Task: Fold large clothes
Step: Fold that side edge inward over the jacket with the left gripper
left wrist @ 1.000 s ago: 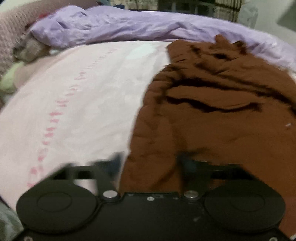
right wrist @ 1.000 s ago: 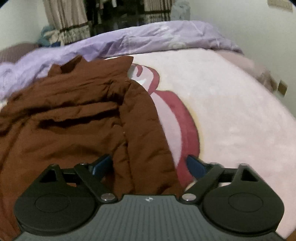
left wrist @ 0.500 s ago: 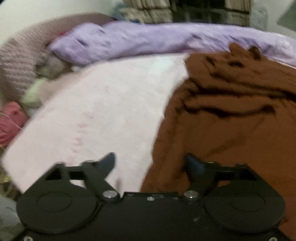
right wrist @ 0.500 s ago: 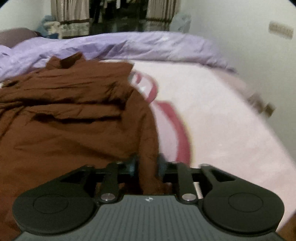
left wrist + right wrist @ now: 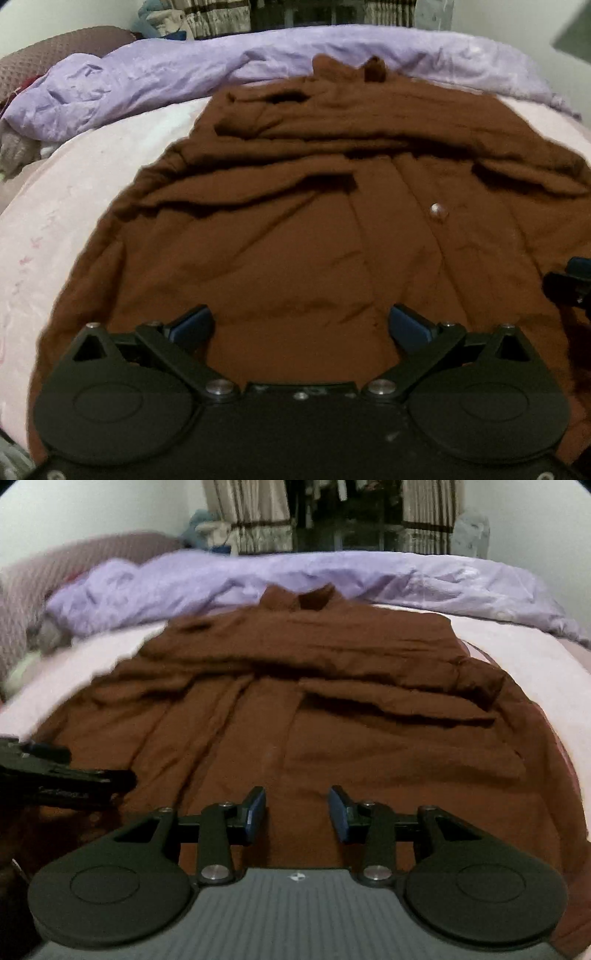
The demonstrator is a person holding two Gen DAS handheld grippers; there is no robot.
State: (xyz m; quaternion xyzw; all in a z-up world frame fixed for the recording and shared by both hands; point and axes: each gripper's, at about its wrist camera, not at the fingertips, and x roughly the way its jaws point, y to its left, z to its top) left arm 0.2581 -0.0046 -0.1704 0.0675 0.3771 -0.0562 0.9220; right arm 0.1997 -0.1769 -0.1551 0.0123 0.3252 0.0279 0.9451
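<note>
A large brown button shirt (image 5: 314, 229) lies spread and wrinkled on the pink bed sheet (image 5: 55, 206), collar toward the far side; it also shows in the right wrist view (image 5: 332, 716). A pale button (image 5: 438, 211) sits on its front. My left gripper (image 5: 301, 325) is open and empty above the shirt's near hem. My right gripper (image 5: 297, 814) is open with nothing between its pads, also over the near hem. Each gripper shows at the edge of the other's view, the right one (image 5: 569, 284) and the left one (image 5: 55, 775).
A crumpled lilac duvet (image 5: 258, 59) lies along the far side of the bed, also in the right wrist view (image 5: 332, 576). A brown quilted pillow (image 5: 48, 51) is at far left. Curtains and dark shelves (image 5: 351, 513) stand behind the bed. A white wall is to the right.
Both grippers moved from the shirt's side edges to over its middle near hem. The right gripper, shut on the shirt's edge half a second ago, has opened. The side parts now lie folded inward.
</note>
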